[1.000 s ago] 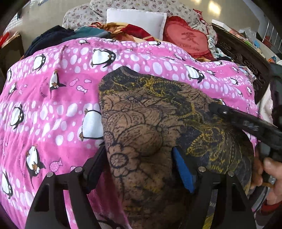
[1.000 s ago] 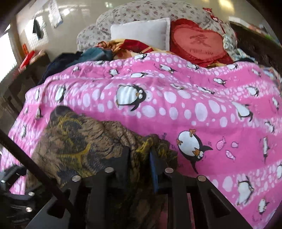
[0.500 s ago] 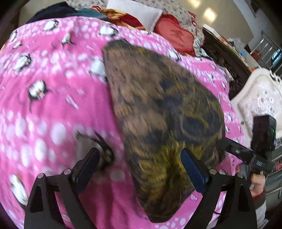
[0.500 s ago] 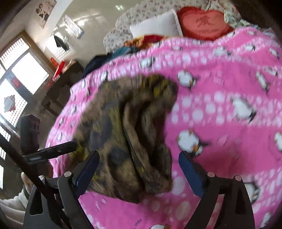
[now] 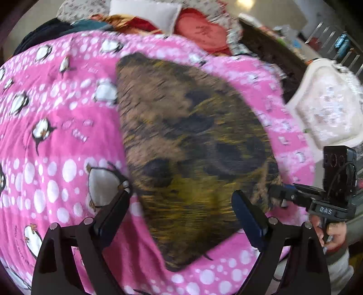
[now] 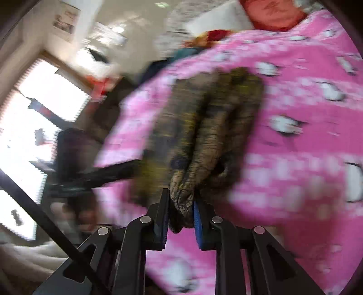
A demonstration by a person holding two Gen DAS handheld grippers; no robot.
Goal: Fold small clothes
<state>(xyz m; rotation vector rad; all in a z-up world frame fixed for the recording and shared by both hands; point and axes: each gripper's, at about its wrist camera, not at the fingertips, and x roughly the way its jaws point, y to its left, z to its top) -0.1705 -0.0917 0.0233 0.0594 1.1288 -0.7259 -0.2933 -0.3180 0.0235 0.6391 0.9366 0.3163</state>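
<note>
On the penguin blanket [image 5: 56, 145], right gripper [image 6: 180, 213] has re-clamped the garment's [image 5: 192, 147] four-o'clock corner; left gripper [image 5: 181, 211] now gapes empty, so another fold looks imminent.

This is a bedroom in someone's home. The bed [image 5: 56, 140] wears a pink penguin blanket, with a white pillow [image 5: 145, 11] and a red heart cushion [image 5: 202, 29] heaped at its head. A bright window [image 6: 34, 118] and a picture [image 6: 65, 21] on the wall complete it.
</note>
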